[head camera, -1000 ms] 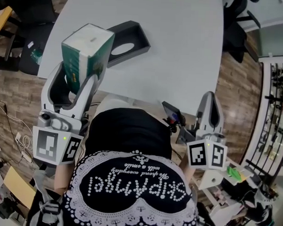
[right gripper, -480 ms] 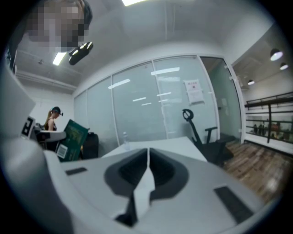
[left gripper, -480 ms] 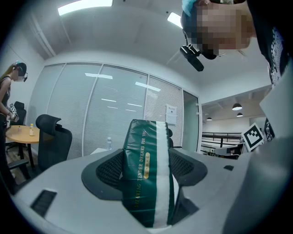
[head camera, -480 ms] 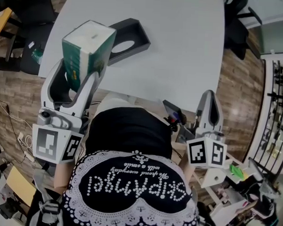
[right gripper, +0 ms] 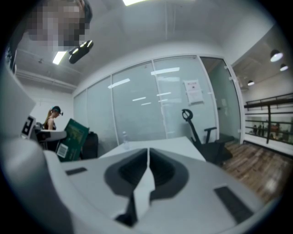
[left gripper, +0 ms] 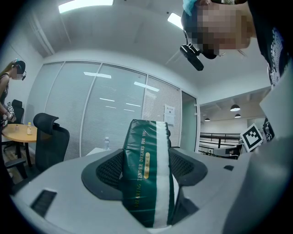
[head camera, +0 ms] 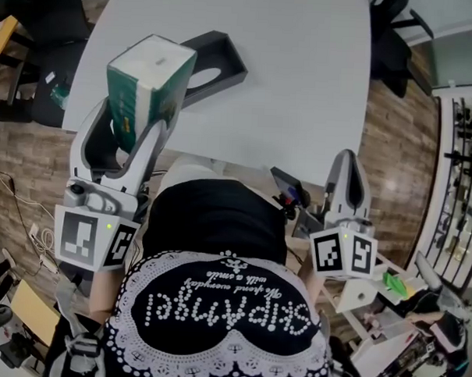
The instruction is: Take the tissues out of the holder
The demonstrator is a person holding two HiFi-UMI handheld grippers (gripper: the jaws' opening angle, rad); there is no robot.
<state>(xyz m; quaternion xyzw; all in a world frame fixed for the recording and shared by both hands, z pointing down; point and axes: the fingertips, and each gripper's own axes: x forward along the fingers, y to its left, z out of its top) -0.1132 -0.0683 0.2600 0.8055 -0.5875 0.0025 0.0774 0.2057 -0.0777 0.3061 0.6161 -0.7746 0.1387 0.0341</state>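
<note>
My left gripper is shut on a green and white pack of tissues, held up in the air near the table's front left edge. In the left gripper view the tissue pack stands squeezed between the two dark pads. The black tissue holder lies on the white table just behind the pack, its oval opening facing up. My right gripper hangs below the table's front edge, shut with nothing in it; its jaws meet in the right gripper view. The tissue pack also shows there at far left.
Black office chairs stand beside the table at right and at left. A small dark device sits near my right gripper. Glass partition walls and another person show in the gripper views. A wooden floor surrounds the table.
The left gripper with the tissue pack has drifted very slightly up and to the right. The right gripper has stayed where it was.
</note>
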